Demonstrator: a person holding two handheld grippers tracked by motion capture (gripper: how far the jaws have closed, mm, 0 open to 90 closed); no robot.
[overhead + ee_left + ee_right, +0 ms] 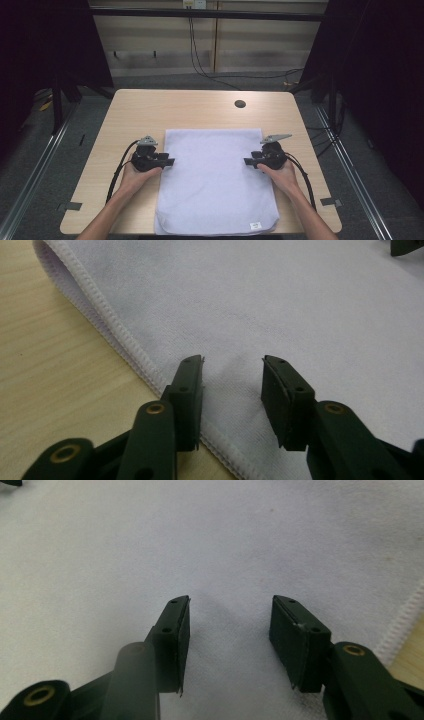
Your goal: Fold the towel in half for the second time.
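Towel [215,180], just 1, flat on table [150,107]; 2 grippers, left gripper [170,162] & right gripper [248,161], both agape, holding nothing.

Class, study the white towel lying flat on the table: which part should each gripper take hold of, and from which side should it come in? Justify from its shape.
Probably the long stitched side hems. The towel lies flat, so only its edges offer a lip. The left gripper comes in from the left, the right gripper from the right, each low and level, open jaws straddling the hem about midway along.

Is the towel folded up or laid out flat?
Laid out flat: the towel lies smooth on the table, all four edges showing. Whether it is doubled, cannot tell.
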